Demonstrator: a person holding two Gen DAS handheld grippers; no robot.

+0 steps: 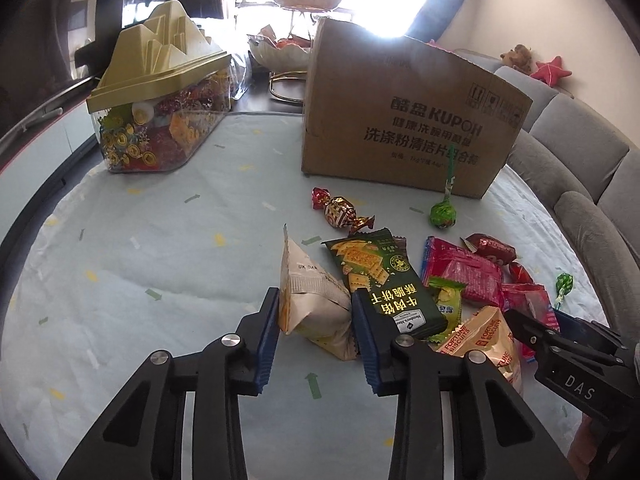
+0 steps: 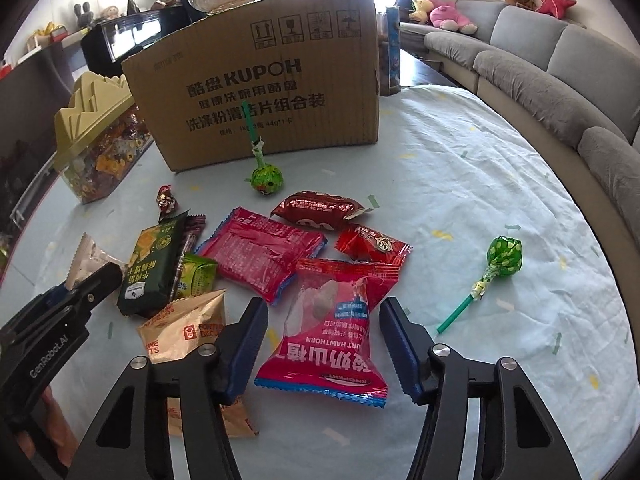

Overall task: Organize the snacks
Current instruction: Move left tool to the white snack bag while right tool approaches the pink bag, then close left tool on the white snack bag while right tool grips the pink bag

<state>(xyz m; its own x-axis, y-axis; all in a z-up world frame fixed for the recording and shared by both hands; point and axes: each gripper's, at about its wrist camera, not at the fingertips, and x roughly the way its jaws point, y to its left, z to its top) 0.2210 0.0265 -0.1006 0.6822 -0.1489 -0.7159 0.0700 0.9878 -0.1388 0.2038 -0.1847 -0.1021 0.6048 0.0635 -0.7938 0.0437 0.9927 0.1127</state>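
Note:
Snack packets lie scattered on a pale blue cloth. My left gripper (image 1: 316, 328) has its jaws touching both sides of a beige triangular snack packet (image 1: 310, 296), which rests on the cloth. A dark green cracker packet (image 1: 376, 276) lies just right of it. My right gripper (image 2: 324, 344) is open, its jaws on either side of a red yogurt hawthorn packet (image 2: 332, 328) without touching it. The left gripper shows in the right wrist view (image 2: 86, 280). A cardboard box (image 2: 264, 80) stands behind the snacks.
A clear candy jar with a gold mountain-shaped lid (image 1: 160, 92) stands far left. Two green lollipops (image 2: 500, 260) (image 2: 266, 178), pink and red packets (image 2: 260, 254), a Fortune Biscuits bag (image 2: 188, 330) and a wrapped candy (image 1: 340, 210) lie around. A grey sofa (image 2: 560, 64) curves along the right.

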